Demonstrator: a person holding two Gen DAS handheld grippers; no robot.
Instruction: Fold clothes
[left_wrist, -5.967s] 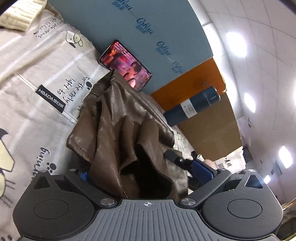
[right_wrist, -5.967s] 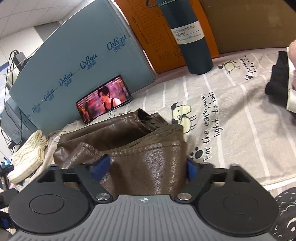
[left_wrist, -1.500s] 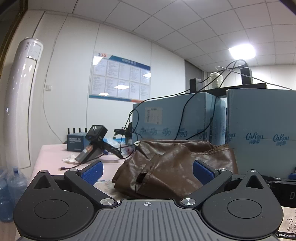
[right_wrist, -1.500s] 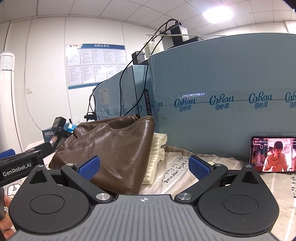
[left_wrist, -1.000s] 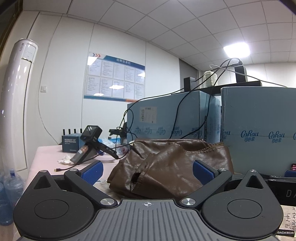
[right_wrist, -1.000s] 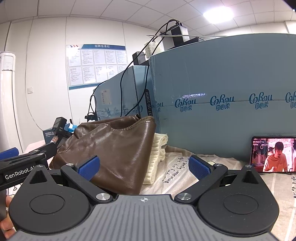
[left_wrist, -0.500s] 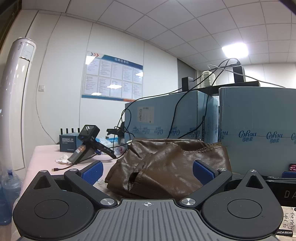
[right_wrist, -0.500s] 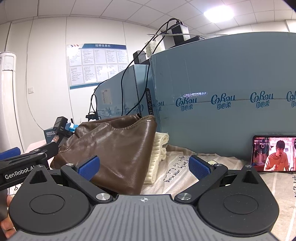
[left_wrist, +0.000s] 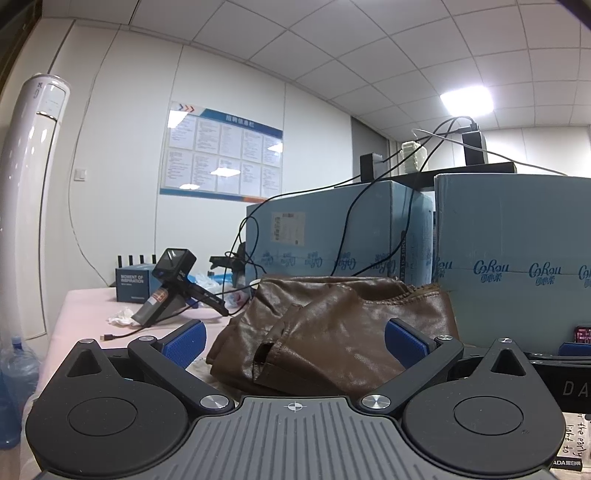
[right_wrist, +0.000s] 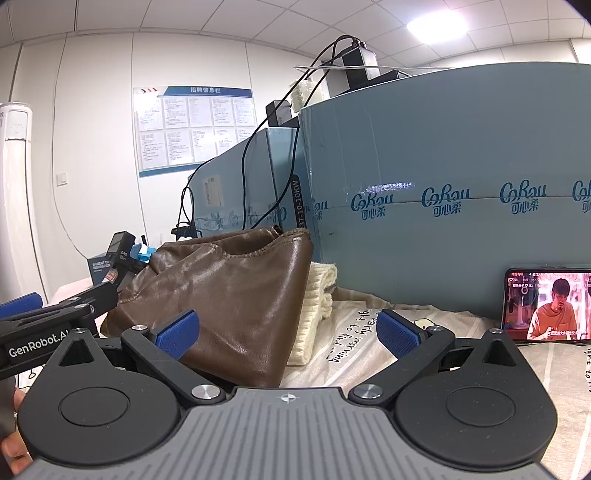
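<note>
- blue cartons (right_wrist: 443, 206) wall the far side; printed sheet (right_wrist: 369, 354) lies bare ahead of the right gripper (right_wrist: 286, 332).
- folded brown leather garment (left_wrist: 332, 325) sits on a cream knit (right_wrist: 317, 295), just beyond the left gripper (left_wrist: 295, 338).
- both grippers spread wide, holding nothing.

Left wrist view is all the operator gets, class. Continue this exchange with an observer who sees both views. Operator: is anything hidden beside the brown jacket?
Observer: Yes, a folded cream knit garment sits pressed against the brown jacket.
Operator: Is the right gripper holding anything?
Observer: No, the right gripper is open and grips nothing.
Operator: What is the lit sliver at my far right?
Observer: A phone propped against the blue box, playing a video.
</note>
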